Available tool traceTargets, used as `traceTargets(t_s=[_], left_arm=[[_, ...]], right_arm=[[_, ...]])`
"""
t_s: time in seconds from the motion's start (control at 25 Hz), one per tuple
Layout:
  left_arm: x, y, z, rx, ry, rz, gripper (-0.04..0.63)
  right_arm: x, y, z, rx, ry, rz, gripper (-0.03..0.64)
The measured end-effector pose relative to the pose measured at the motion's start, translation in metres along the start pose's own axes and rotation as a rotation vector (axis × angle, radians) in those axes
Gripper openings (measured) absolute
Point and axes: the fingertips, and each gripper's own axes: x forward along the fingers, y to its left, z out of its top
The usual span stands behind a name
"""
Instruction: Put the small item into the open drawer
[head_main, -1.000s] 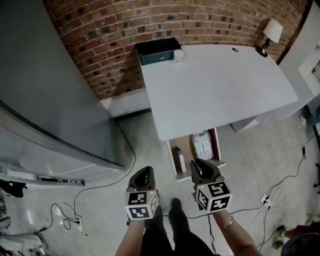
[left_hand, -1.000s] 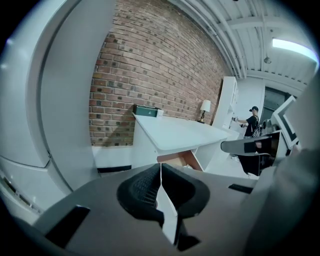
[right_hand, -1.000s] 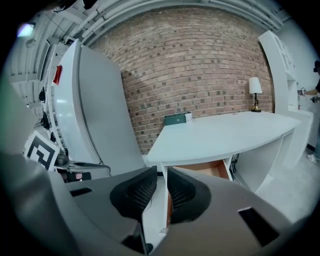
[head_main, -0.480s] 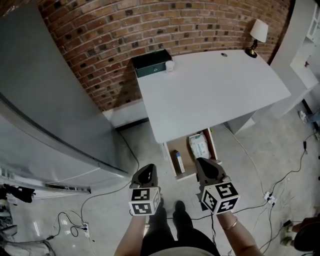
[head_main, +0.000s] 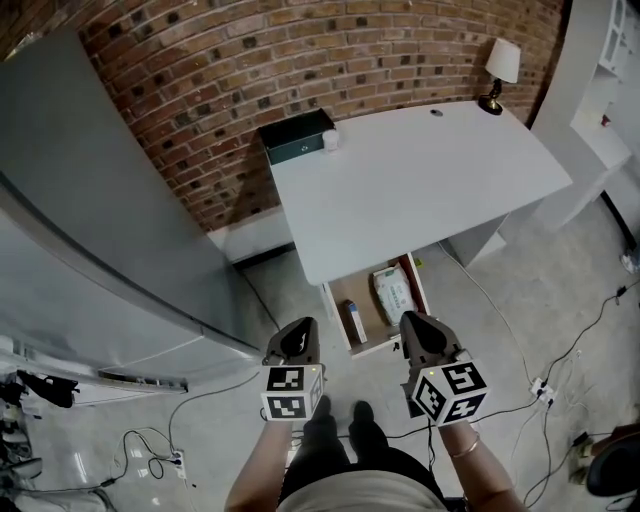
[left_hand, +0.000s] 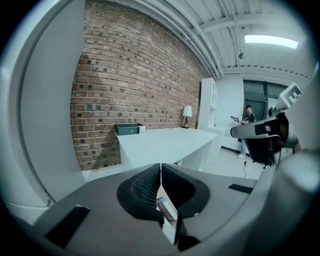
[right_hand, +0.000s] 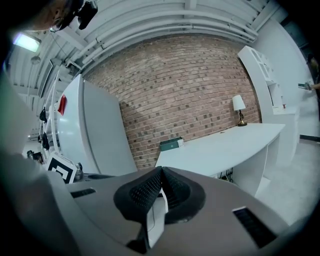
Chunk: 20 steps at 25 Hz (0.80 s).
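Observation:
The open drawer (head_main: 340, 302) juts out under the front edge of the white desk (head_main: 420, 190). In it lie a small blue-and-white box (head_main: 356, 322) and a white packet (head_main: 391, 292). My left gripper (head_main: 300, 330) hangs in front of the drawer's left side, shut and empty, and its own view shows the box (left_hand: 165, 208) through the gap below the jaw tips. My right gripper (head_main: 413, 323) is level with the drawer's front right corner. Its jaws have just been closing and now stand shut with nothing between them.
A dark green box (head_main: 295, 137) and a white cup (head_main: 330, 140) stand at the desk's back left, a lamp (head_main: 497, 65) at the back right. A tall grey cabinet (head_main: 90, 220) stands left. Cables (head_main: 150, 450) trail over the floor. A white shelf unit (head_main: 610, 60) is at the right.
Both grippers have lifted and drawn back from the drawer. The right jaws have gone from open to shut, empty. The desk and drawer now sit higher and smaller in the head view.

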Motion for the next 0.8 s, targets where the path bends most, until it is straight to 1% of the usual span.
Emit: traceTargets(t_s=[0.2, 0.8], left_arm=[[-0.007, -0.014, 0.011, 0.012, -0.021, -0.013, 0.026], [-0.014, -0.031, 0.016, 0.009, -0.036, 0.003, 0.026]], right_arm=[[-0.016, -0.005, 0.004, 0.021, -0.024, 0.003, 0.006], [-0.034, -0.023, 0.0, 0.029, 0.001, -0.007, 0.005]])
